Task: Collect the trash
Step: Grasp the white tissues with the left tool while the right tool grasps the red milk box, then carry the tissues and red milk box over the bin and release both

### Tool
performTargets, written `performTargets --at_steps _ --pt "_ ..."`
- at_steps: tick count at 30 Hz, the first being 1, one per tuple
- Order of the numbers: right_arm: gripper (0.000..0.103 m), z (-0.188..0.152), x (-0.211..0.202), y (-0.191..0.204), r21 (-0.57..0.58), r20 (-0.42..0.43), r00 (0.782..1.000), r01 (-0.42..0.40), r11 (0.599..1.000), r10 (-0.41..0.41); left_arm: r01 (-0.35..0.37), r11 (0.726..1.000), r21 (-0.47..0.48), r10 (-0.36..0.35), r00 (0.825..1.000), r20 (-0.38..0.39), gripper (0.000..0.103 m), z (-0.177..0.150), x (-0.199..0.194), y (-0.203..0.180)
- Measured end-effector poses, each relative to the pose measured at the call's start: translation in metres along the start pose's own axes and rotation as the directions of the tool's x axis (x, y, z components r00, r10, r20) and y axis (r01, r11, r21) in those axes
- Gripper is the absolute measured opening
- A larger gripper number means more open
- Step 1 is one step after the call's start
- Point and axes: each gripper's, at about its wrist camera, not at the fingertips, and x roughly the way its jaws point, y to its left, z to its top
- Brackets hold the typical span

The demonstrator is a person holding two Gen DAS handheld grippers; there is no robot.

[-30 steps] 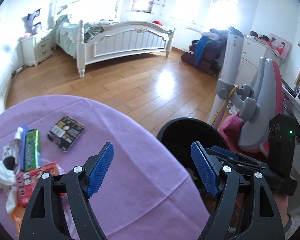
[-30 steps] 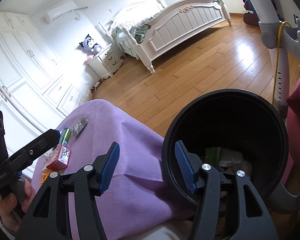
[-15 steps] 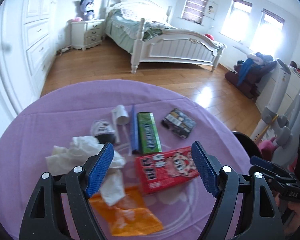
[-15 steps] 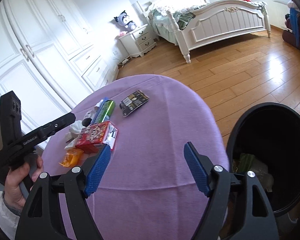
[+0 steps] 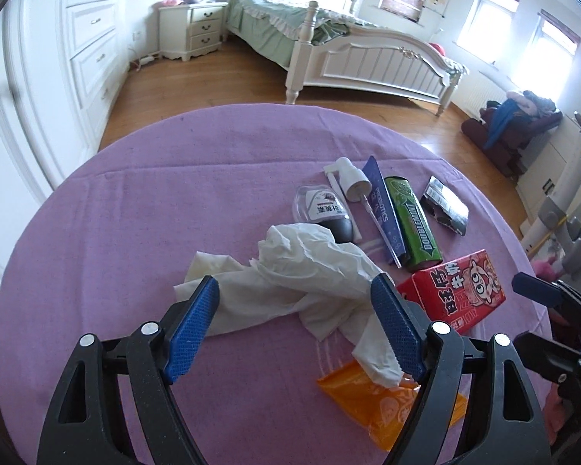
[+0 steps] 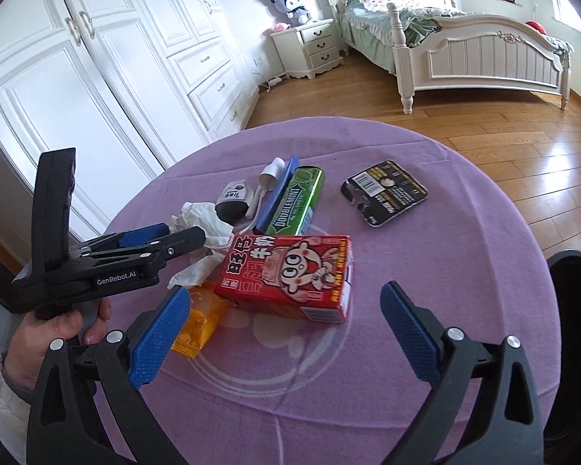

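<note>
Round table (image 5: pixel 135 232) was covered with a purple cloth; faint printed ring pattern showed in the cloth near the front edge. Trash sat clustered on the right half: crumpled white tissue (image 5: pixel 302 267), red milk carton (image 6: pixel 290 273) lying flat, orange wrapper (image 5: pixel 383 407) partly under the tissue, green gum pack (image 6: pixel 296 201), blue sachet (image 5: pixel 383 209) beside it, white spray nozzle (image 5: pixel 348 178), small clear-and-black bottle (image 5: pixel 321 213), black blister card (image 6: pixel 385 190) apart to the right. Black bin (image 6: pixel 573 310) stood off the table's right edge, only its rim in view.

Left gripper (image 5: pixel 294 333) was over the tissue, jaws wide and opening; tissue lay between them, pads not pressing on it. Right gripper (image 6: pixel 282 333) was just short of the carton, jaws opening to full width, nothing held. A hand (image 6: pixel 54 333) with a white sleeve held the left gripper's handle.

Room: wood plank floor (image 6: pixel 484 116), white bed (image 5: pixel 368 62) with green bedding, white nightstand (image 6: pixel 313 48) with a plush toy (image 6: pixel 290 2) on top, white wardrobe (image 6: pixel 97 77) along the left wall, bright windows (image 5: pixel 492 19) at the far side, pile of clothes on a dark red seat (image 5: pixel 511 128).
</note>
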Motion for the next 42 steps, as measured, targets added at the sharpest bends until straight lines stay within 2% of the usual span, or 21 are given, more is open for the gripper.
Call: performTargets --at_steps 4,7,10,13,17,19,20,21,23,27,30,36,42 --pt "0.097 0.002 0.016 0.010 -0.025 -0.036 0.999 0.032 0.999 -0.033 0.016 1.000 0.016 -0.017 1.000 0.023 0.088 0.002 0.001 -0.004" --pt "0.097 0.003 0.026 0.013 -0.043 -0.054 0.996 0.065 0.997 -0.067 0.015 0.999 0.036 -0.015 1.000 0.008 0.088 0.003 0.008 -0.011" --pt "0.088 0.002 0.032 0.013 -0.056 -0.063 0.994 0.088 0.995 -0.091 0.011 0.999 0.045 -0.011 1.000 -0.002 0.088 0.000 0.013 -0.013" --pt "0.087 0.001 0.030 0.013 -0.060 -0.049 0.994 0.095 0.994 -0.098 -0.006 0.998 0.064 0.005 1.000 0.007 0.082 -0.002 0.014 -0.014" --pt "0.086 0.000 0.028 0.012 -0.052 -0.041 0.995 0.086 0.995 -0.088 -0.029 0.996 0.083 0.027 0.999 0.021 0.063 0.000 0.014 -0.013" --pt "0.086 -0.001 0.026 0.011 -0.038 -0.033 0.997 0.074 0.997 -0.075 -0.043 0.995 0.092 0.040 0.999 0.030 0.047 0.000 0.014 -0.010" --pt "0.086 -0.002 0.023 0.009 -0.027 -0.026 0.997 0.066 0.997 -0.067 -0.046 0.995 0.088 0.043 0.999 0.032 0.031 0.000 0.013 -0.008" --pt "0.086 -0.003 0.020 0.006 -0.015 -0.018 0.998 0.058 0.998 -0.058 -0.035 0.997 0.074 0.032 0.999 0.031 0.022 0.000 0.012 -0.005" --pt "0.086 -0.004 0.013 0.002 0.006 0.001 0.999 0.043 0.999 -0.043 0.008 0.999 0.033 -0.009 0.999 0.030 0.015 0.000 0.010 0.003" --pt "0.086 -0.006 -0.006 -0.013 0.062 0.063 0.998 0.007 0.998 -0.011 0.027 1.000 -0.013 -0.026 0.997 0.078 0.013 -0.007 -0.007 0.005" --pt "0.086 -0.006 -0.025 -0.027 0.106 0.123 0.992 -0.027 0.994 0.014 0.040 0.999 -0.001 -0.040 0.992 0.118 0.013 -0.010 -0.025 -0.008" --pt "0.086 -0.014 -0.060 -0.060 0.191 0.213 0.977 -0.027 0.981 -0.015 0.086 0.990 0.112 -0.104 0.982 0.160 0.013 -0.007 -0.053 -0.065" --pt "0.086 -0.029 -0.089 -0.101 0.274 0.267 0.962 -0.014 0.962 -0.062 0.131 0.959 0.249 -0.172 0.974 0.149 0.013 -0.009 -0.057 -0.145"
